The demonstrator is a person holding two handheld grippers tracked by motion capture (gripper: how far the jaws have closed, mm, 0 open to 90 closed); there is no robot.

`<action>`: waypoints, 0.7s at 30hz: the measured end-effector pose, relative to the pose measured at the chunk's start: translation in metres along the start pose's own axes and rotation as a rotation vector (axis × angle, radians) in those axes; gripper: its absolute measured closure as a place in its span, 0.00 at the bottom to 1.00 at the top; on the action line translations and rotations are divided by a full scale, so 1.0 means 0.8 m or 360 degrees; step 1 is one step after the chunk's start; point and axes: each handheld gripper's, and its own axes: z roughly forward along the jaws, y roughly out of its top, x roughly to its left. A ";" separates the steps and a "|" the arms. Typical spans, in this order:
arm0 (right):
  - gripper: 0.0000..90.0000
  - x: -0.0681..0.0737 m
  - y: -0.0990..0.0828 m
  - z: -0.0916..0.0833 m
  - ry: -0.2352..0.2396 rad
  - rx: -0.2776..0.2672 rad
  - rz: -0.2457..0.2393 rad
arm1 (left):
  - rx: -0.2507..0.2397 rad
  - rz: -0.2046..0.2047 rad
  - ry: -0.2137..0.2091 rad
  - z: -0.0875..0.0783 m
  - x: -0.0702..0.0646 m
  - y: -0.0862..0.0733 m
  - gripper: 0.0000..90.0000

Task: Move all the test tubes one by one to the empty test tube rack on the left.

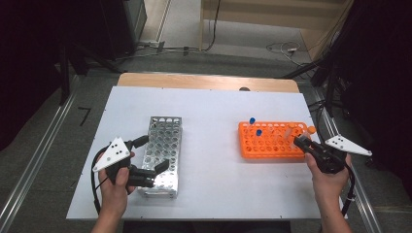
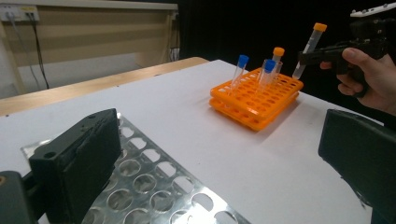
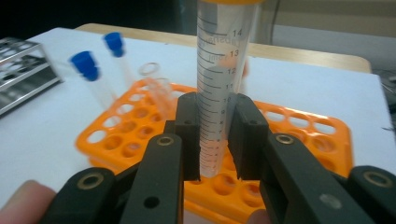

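A clear graduated tube with an orange cap stands upright between the jaws of my right gripper, which is shut on its lower part. Its tip hangs just above the holes of the orange rack. In the high view that gripper is at the right end of the orange rack, with the tube's cap above it. My left gripper is open over the near part of the metal rack. Nothing is between its wide-apart jaws, below which the metal rack lies.
Two blue-capped tubes and an orange-capped one stand in the orange rack. An uncapped tube also stands there. The white table top spreads between the racks. Its wooden edge is at the back.
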 end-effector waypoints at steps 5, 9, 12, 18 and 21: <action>0.81 0.022 0.004 0.003 0.0099 0.0018 -0.0052 | 0.0008 0.0003 -0.0038 0.019 -0.007 0.013 0.00; 0.81 0.041 0.010 0.006 0.0161 0.0027 -0.0095 | 0.0012 0.0000 -0.0083 0.036 -0.011 0.021 0.00; 0.81 0.053 0.012 0.010 0.0211 0.0033 -0.0108 | 0.0033 -0.0014 -0.0123 0.049 -0.015 0.026 0.00; 0.81 0.078 0.015 0.018 0.0327 0.0042 -0.0143 | 0.0123 -0.0048 -0.0144 0.069 -0.027 0.019 0.00; 0.81 0.091 0.016 0.022 0.0392 0.0051 -0.0146 | 0.0142 -0.0052 -0.0161 0.074 -0.033 0.014 0.00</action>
